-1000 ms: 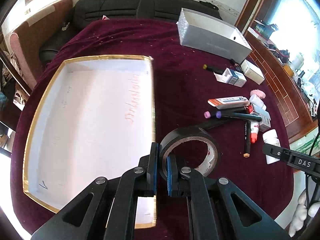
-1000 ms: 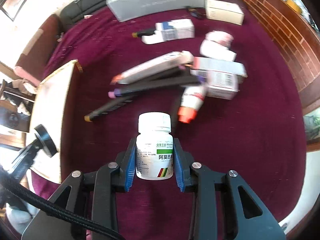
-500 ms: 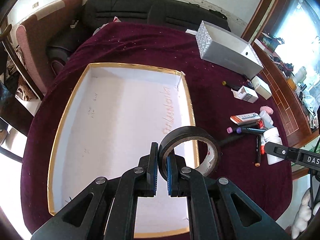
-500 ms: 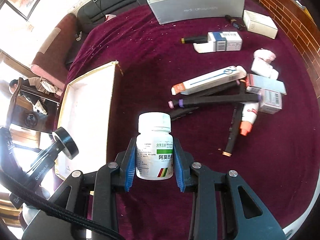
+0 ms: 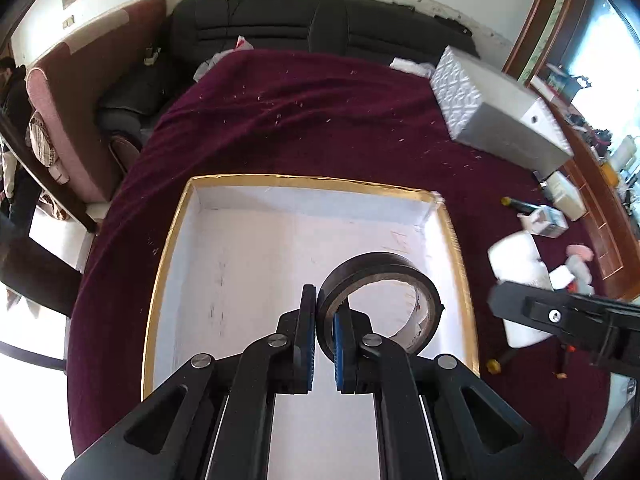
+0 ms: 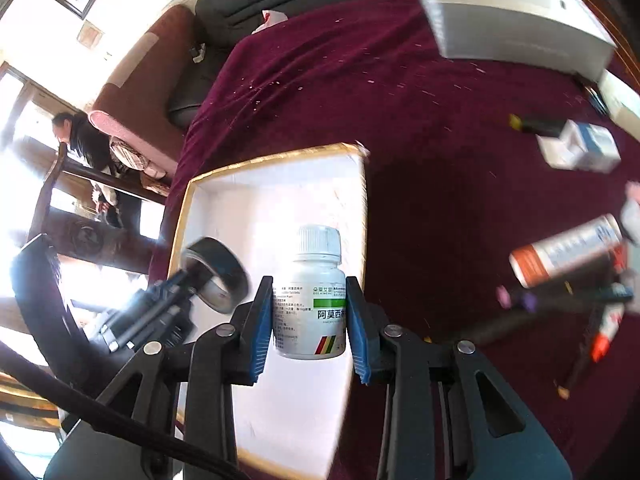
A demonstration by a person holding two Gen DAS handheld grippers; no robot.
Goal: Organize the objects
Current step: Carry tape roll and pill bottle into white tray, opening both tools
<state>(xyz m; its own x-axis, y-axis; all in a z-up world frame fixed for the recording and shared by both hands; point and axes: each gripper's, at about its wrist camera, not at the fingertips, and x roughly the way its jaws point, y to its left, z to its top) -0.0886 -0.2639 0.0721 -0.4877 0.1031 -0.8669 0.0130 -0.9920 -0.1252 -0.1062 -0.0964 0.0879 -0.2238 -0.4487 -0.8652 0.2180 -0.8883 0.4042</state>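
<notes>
Left gripper: closed tight on the wall of a black tape roll, one blue pad outside the ring and one inside it. The roll is held on edge, its open centre seen ahead and to the right of the fingers.

White tray with gold rim: seen directly beneath and ahead of the left gripper, lying on the maroon cloth that covers the desk. No items are seen on its floor.

Right gripper: closed to a narrow gap on a white pill bottle, which is clamped upright between the blue pads, cap pointing away from the gripper. A green band and Chinese characters are seen on the label. The bottle is held over the right-hand part of the tray, near its gold edge. The left gripper and its tape roll are seen blurred to the left of the right gripper.

Loose items, right of both grippers, on the cloth and well apart from the tray: an orange-ended white tube, dark marker pens, a small blue-and-white carton. All are motion-blurred; finer detail cannot be told.

Silver box: set far ahead and to the right of the left gripper, near the cloth's far edge.

Dark sofa: placed beyond the desk, against the wall.
</notes>
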